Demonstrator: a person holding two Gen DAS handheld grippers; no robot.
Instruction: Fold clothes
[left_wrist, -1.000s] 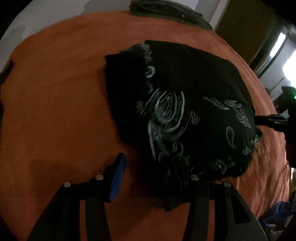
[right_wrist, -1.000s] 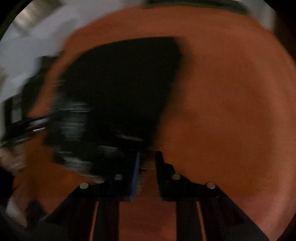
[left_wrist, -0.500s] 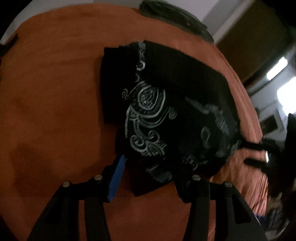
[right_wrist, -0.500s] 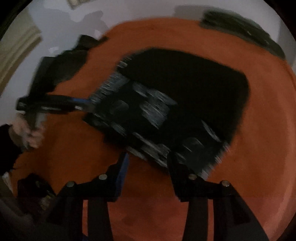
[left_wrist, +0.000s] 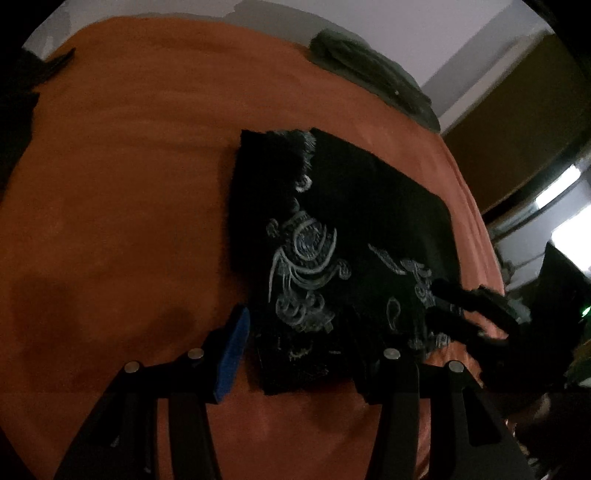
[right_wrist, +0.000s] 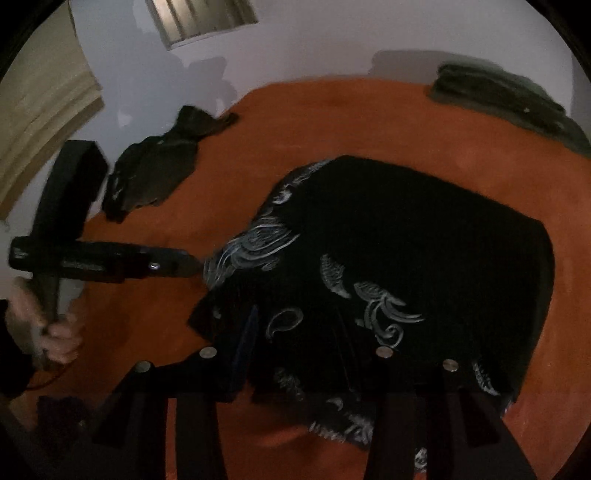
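While spread on orange bedding (left_wrist: 129, 192), black patterned garment (left_wrist: 354, 229) between wide-apart left tongs (left_wrist: 306, 350).

You've got a black cloth shirt (left_wrist: 369, 206), matt, with a pale printed pattern, on a matt orange bedsheet (left_wrist: 129, 203), soft weave. Left gripper (left_wrist: 303, 350) is matt black plastic, shiny metal screws, blue rubbery pad (left_wrist: 232, 358). Green folded cloth (left_wrist: 369, 70) looks matt.

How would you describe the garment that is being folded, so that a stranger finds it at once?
Look at the orange bed cover. In its middle lies a black garment, between both grippers. Only it has pale swirl prints; the dark garment near the wall and the grey-green pile are plain.
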